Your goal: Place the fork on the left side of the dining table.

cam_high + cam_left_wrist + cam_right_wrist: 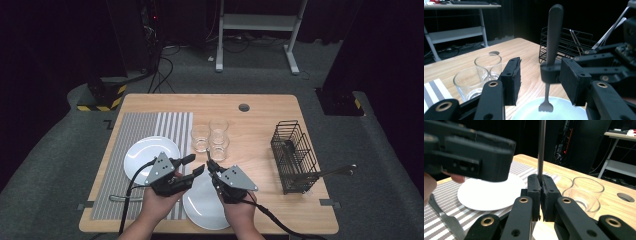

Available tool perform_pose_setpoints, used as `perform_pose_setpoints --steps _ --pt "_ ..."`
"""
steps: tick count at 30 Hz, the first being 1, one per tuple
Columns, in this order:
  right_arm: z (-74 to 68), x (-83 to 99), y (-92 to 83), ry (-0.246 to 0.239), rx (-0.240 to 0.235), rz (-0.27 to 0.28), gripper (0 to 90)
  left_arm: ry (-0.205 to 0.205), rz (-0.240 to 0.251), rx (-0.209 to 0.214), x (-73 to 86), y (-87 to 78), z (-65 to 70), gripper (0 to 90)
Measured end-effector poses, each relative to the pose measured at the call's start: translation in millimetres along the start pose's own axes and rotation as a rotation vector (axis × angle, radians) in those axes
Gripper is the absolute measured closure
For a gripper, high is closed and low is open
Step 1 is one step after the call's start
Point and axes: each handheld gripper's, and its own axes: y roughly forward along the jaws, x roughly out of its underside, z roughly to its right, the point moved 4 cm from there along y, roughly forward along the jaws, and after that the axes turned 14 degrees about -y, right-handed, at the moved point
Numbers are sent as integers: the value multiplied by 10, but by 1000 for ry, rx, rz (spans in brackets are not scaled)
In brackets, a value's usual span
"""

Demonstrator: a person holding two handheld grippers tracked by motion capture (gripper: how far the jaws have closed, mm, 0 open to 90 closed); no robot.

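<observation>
Standing empty: glasses (210,137), fork (553,47) clamped

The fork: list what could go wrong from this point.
1. The right claw pinches the fork by its thin shaft, handle up and tines down over the near plate; it could swivel or slip in that narrow grip.
2. The left claw stands open on either side of the fork, not pressing on it; a careless move could knock it askew.
3. The glasses stand close behind; a wide swing might tip one.
</observation>
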Motion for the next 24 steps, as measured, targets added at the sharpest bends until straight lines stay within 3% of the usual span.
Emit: perform_pose_setpoints --steps 24 --pt "-10 3 -30 -13 6 5 865 4 3 1 -186 101 122 537"
